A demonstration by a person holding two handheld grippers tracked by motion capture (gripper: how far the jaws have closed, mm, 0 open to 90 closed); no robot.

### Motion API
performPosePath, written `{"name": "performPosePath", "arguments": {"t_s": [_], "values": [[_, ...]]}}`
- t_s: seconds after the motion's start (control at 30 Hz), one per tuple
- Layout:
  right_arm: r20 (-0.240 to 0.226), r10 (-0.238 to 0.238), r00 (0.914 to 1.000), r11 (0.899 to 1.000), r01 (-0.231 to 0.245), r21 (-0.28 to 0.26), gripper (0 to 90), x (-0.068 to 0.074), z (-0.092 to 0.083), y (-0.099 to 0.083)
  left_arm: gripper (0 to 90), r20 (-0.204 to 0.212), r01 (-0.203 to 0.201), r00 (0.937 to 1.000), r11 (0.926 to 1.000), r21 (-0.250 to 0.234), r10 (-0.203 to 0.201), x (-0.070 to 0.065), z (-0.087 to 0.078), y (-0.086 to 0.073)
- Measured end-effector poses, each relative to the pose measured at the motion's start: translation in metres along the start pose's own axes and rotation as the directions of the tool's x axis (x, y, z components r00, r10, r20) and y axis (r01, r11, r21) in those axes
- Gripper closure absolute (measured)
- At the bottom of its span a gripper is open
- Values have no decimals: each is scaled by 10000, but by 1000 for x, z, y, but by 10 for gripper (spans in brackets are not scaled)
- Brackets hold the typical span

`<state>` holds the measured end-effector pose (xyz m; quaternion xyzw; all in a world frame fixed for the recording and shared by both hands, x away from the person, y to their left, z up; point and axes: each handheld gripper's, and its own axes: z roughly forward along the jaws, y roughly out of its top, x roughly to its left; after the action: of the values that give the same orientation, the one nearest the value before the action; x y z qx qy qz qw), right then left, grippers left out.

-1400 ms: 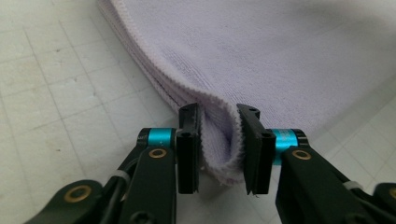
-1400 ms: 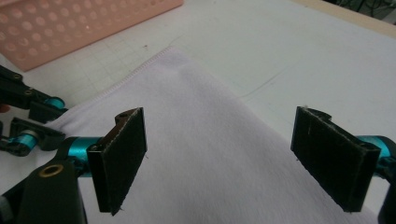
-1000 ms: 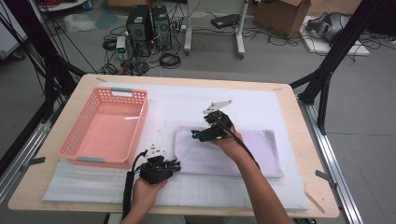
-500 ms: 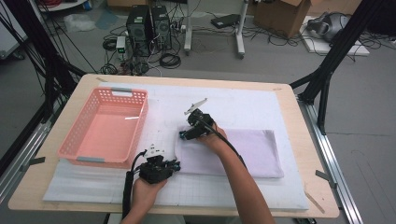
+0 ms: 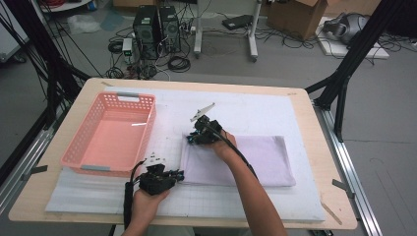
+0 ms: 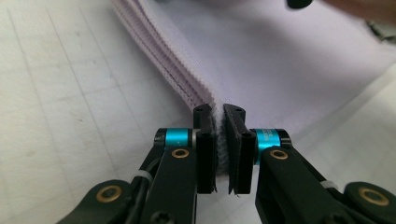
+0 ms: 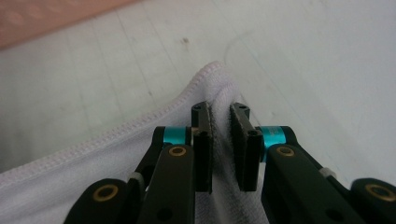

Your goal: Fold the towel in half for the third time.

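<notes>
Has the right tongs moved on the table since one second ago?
Yes. The right tongs shifted left, toward the pink basket, to the folded towel's far-left corner, closing on it.

Soft matt cloth towel (image 5: 246,160), glossy pink plastic basket (image 5: 110,140), wooden table (image 5: 327,162)

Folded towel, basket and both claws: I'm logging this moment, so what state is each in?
Folded towel: flat on the mat, folded in layers.
Pink basket: upright, empty.
Left claw: shut on the towel's near-left corner.
Right claw: just closed, pinching the towel's far-left corner.
</notes>
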<state>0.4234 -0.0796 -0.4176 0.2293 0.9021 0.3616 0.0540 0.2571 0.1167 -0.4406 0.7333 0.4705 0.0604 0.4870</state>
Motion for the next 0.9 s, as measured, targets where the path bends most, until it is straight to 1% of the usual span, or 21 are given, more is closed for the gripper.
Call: {"name": "performPosePath", "arguments": {"t_s": [0.03,0.07,0.17,0.2,0.23,0.27,0.3,0.4,0.5,0.6,0.63,0.67,0.73,0.9], "values": [[-14,-66,10000,9999,66,-159,805,2,-2,2,833,124,-61,9999,9997,-255,64,0,-5,2],[-18,-111,9999,9991,110,-420,805,6,-7,4,834,164,-113,9998,9991,-398,120,-1,-8,5],[23,-87,10000,9950,89,-994,805,9,-22,8,834,525,-75,9985,9963,-862,121,-5,-13,11],[8,-17,10000,9934,18,-1151,804,9,-28,9,834,525,-75,9985,9963,-862,121,-5,-13,11],[78,37,10000,9916,-26,-1295,803,8,-34,8,834,724,-141,9971,9949,-1003,214,-9,-14,14],[97,86,9999,9915,-73,-1297,803,8,-37,8,834,742,-287,9966,9942,-1035,365,-11,-13,16],[153,118,9998,9906,-96,-1365,803,7,-41,7,834,786,-302,9962,9941,-1040,385,-13,-11,18],[315,199,9993,9885,-150,-1502,803,2,-53,2,834,1124,-270,9929,9932,-1133,398,-20,-3,24],[455,325,9984,9874,-251,-1561,803,-4,-61,-6,833,1327,-499,9891,9928,-1087,642,-30,6,31],[628,383,9973,9855,-273,-1676,803,-8,-70,-16,833,1470,-927,9836,9921,-846,1044,-44,20,39],[693,475,9965,9845,-350,-1717,803,-10,-73,-20,832,1497,-1056,9819,9914,-769,1162,-47,25,42],[731,532,9959,9833,-395,-1774,803,-13,-77,-23,832,1534,-1094,9809,9914,-724,1195,-51,28,43],[820,695,9942,9822,-539,-1797,802,-18,-84,-32,832,1583,-1352,9771,9892,-561,1426,-59,40,47],[1044,1065,9888,9760,-839,-2010,801,-29,-102,-52,831,1839,-1641,9687,9860,-296,1668,-78,65,53]]}}
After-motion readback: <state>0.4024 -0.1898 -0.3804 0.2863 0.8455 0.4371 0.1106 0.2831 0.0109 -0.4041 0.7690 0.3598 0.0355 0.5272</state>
